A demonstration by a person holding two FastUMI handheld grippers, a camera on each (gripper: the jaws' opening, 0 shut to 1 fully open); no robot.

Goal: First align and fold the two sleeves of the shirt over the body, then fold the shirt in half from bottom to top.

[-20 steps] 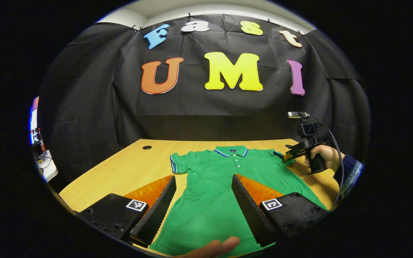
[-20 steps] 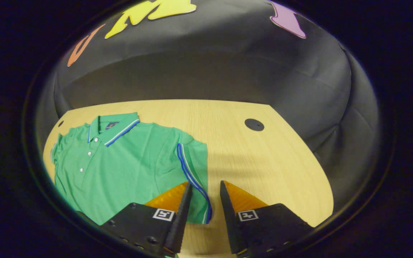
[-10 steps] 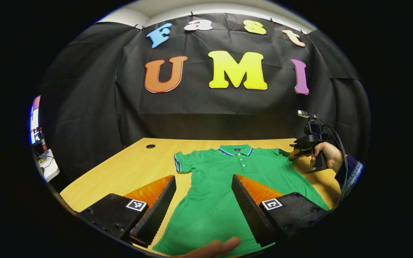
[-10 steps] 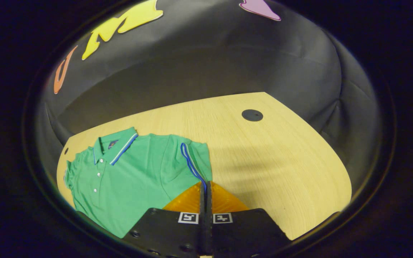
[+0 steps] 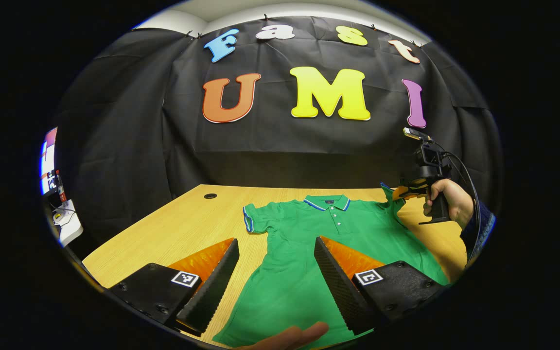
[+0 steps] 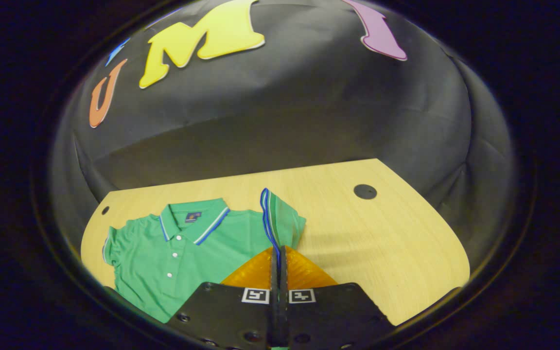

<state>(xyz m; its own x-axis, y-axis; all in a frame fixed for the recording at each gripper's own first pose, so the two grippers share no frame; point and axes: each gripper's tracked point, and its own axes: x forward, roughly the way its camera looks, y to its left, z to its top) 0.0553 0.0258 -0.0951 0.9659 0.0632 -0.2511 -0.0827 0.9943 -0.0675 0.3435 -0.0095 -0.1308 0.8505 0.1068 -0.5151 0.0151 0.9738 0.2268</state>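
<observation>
A green polo shirt (image 5: pixel 319 243) with blue-and-white trim lies face up on the wooden table (image 5: pixel 183 228), collar toward the back wall. My left gripper (image 5: pixel 276 253) hovers open above the shirt's lower body, its fingers spread wide. In the right gripper view, my right gripper (image 6: pixel 278 253) is shut on the edge of the shirt's right sleeve (image 6: pixel 280 218), which stands lifted off the table. The left gripper view also shows that right gripper (image 5: pixel 403 191), held by a hand (image 5: pixel 447 204), with the sleeve raised. The shirt's other sleeve (image 5: pixel 255 219) lies flat.
Black cloth walls close the booth behind and beside the table. A round cable hole (image 5: pixel 209 196) sits in the far left of the table top, another hole (image 6: pixel 365 191) at the far right. A fingertip (image 5: pixel 294 336) shows at the lower edge of the left gripper view.
My right gripper closed on the shirt's right sleeve edge and lifted it off the table. The left gripper stayed open and drifted slightly left.
</observation>
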